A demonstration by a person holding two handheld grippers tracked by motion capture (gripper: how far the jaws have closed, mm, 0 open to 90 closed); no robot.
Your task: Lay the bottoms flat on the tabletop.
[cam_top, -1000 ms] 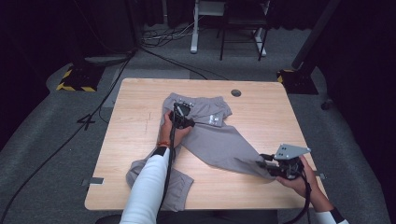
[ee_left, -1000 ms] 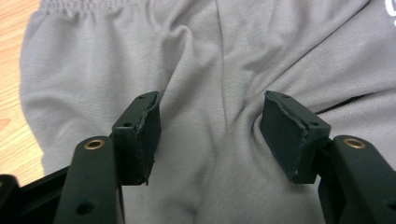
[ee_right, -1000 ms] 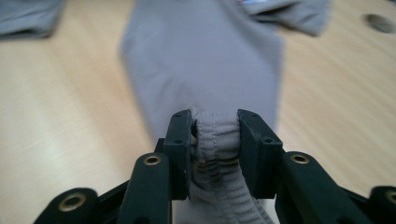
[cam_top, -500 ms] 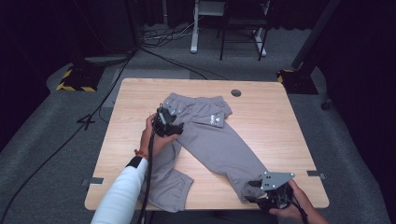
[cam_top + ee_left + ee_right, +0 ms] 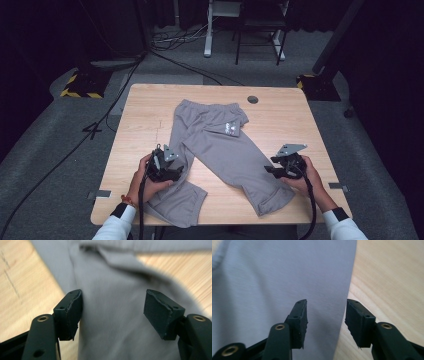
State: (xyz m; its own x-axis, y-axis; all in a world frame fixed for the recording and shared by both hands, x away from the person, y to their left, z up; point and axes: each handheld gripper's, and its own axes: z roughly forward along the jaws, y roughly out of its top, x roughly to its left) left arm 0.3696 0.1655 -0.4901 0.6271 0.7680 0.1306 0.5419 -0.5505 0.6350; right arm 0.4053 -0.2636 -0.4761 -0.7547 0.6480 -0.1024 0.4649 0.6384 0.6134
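grey trousers (image 5: 220, 150) left hem over table edge, logo illegible

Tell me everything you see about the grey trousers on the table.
The grey trousers look like soft knit cloth, lying flat on the wooden table, waistband far from the person, legs spread toward the near edge. A small white mark sits near the waist. The open left hand-held gripper straddles one leg; the open right hand-held gripper is at the other leg's edge.

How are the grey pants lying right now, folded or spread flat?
Spread out, unfolded. The grey pants lie flat on the table, waistband at the far end, both legs splayed apart toward the near edge, with wood showing between them.
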